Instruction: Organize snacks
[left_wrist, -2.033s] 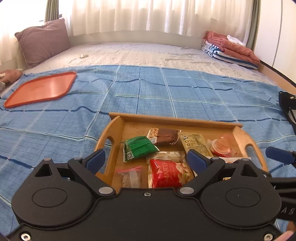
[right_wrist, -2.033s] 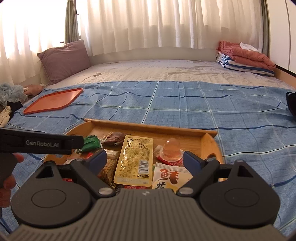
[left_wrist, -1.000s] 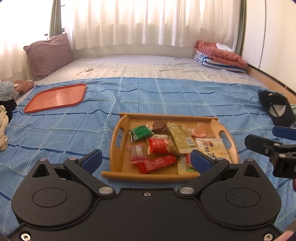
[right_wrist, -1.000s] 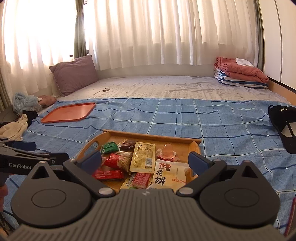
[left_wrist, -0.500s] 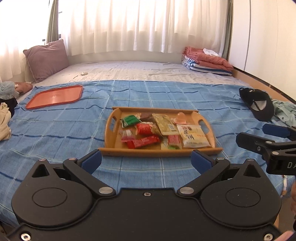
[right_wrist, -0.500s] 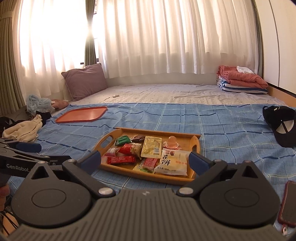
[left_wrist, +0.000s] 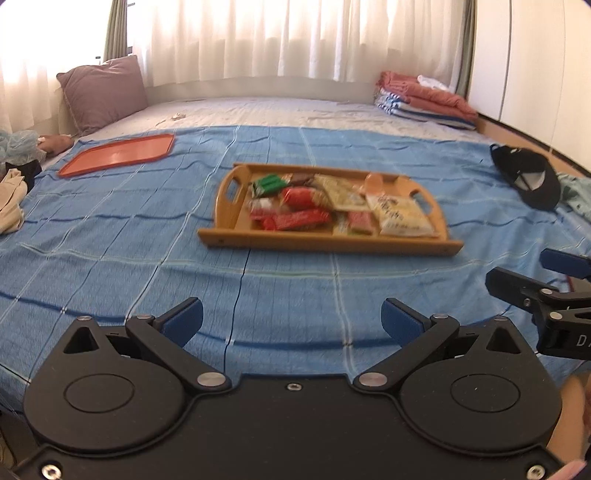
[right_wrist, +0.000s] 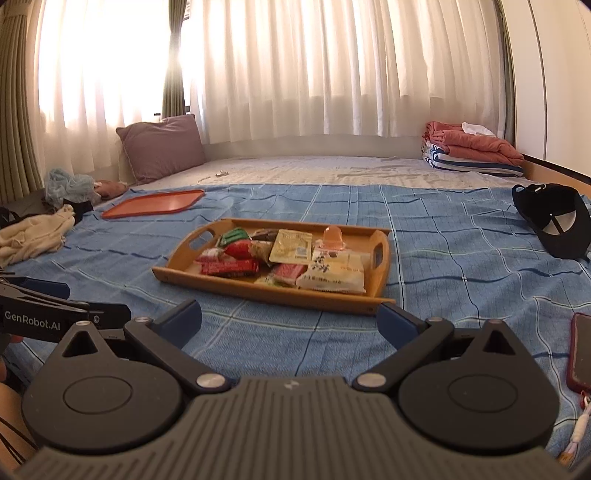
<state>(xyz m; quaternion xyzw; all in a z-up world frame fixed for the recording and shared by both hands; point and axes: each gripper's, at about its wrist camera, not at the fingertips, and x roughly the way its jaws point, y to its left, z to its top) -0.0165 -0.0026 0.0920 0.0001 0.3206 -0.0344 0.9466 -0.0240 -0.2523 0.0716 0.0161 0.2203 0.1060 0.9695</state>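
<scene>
A wooden tray (left_wrist: 236, 236) (right_wrist: 380, 254) with two handles sits on the blue checked blanket and holds several snack packets: a green one (left_wrist: 269, 183), red ones (right_wrist: 231, 266), a yellow one (right_wrist: 291, 246), a white one (right_wrist: 332, 275) and a jelly cup (right_wrist: 333, 236). My left gripper (left_wrist: 291, 320) is open and empty, well back from the tray's near edge. My right gripper (right_wrist: 289, 316) is open and empty, just short of the tray's near edge. Each gripper shows at the side of the other's view.
An orange flat tray (left_wrist: 118, 155) (right_wrist: 153, 203) lies far left on the blanket (left_wrist: 110, 240). A black cap (left_wrist: 526, 176) (right_wrist: 554, 219) lies right. A phone (right_wrist: 580, 354) lies near right. Folded bedding (right_wrist: 472, 151), a pillow (right_wrist: 160, 146) and loose clothes (right_wrist: 33, 232) ring the bed.
Both grippers have pulled back and up from the wooden tray, so it now looks smaller and farther away. Both stayed open and empty. The snacks have not moved.
</scene>
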